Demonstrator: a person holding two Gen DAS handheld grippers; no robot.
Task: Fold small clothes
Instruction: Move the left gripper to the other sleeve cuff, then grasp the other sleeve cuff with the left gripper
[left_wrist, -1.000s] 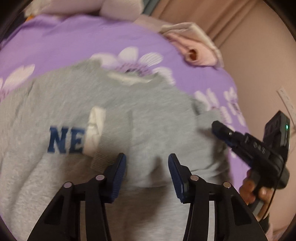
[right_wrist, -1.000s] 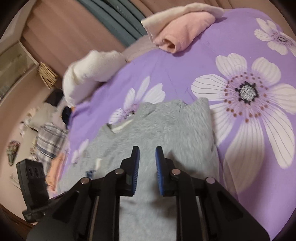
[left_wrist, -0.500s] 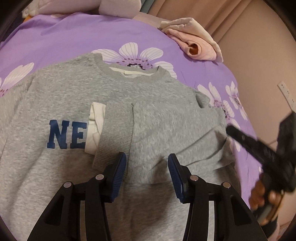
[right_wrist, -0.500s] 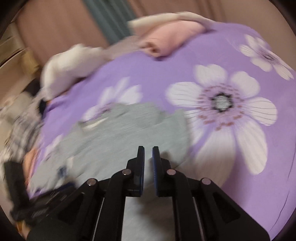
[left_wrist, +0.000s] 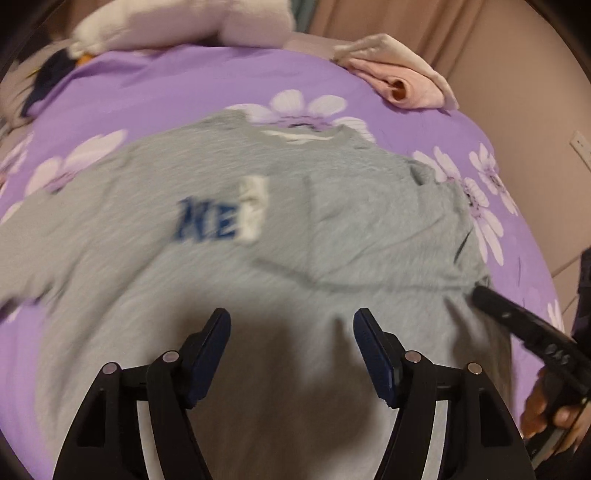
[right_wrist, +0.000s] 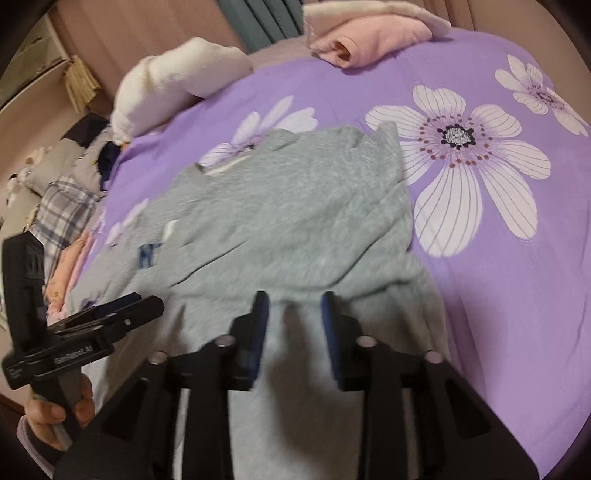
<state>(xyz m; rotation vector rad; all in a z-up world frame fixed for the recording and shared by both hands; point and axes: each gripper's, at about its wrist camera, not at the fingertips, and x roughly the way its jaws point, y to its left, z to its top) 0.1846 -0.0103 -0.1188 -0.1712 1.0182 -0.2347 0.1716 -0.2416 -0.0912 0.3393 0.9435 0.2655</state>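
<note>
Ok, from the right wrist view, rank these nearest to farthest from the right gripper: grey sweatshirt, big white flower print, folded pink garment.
1. Grey sweatshirt: directly under and ahead of the right gripper, whose fingers are opening with nothing between them.
2. Big white flower print: ahead, to the right.
3. Folded pink garment: far edge of the bed, top of view.

Grey sweatshirt (left_wrist: 332, 236): blue chest letters "NE", partly covered; left gripper (right_wrist: 122, 308): white body lettering, blurred, unreadable.

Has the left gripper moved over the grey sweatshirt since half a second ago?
Yes. The left gripper has pulled back toward the hem: the blue lettering on the grey sweatshirt now lies farther beyond its opening jaws.
</note>
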